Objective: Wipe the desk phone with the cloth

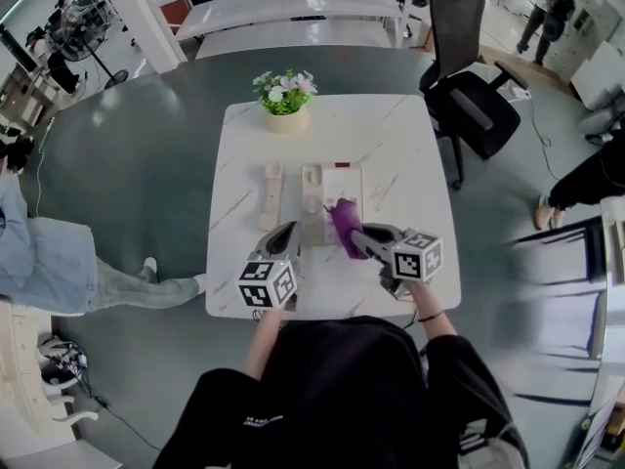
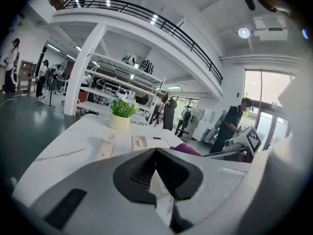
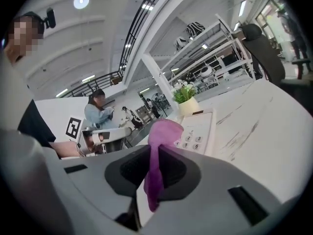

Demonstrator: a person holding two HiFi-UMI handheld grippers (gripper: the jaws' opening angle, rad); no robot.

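Right hand-held gripper [image 3: 155,155] is clenched on a purple cloth [image 3: 165,129]. A bunched fold of it pokes past the jaws, just over the near edge of the phone [image 3: 199,130]. Left hand-held gripper [image 2: 156,153] is closed with nothing in it. It hovers by the phone's near left corner, apparently not touching. The handset [image 1: 272,193] lies off the phone, beside it on the left, on the white bench [image 1: 410,145].

Likely risks:
- The unbraced phone may slide on the smooth bench under wiping pressure.
- The narrow pinch may let the cloth drag free.
- A wide stroke could knock the loose handset.
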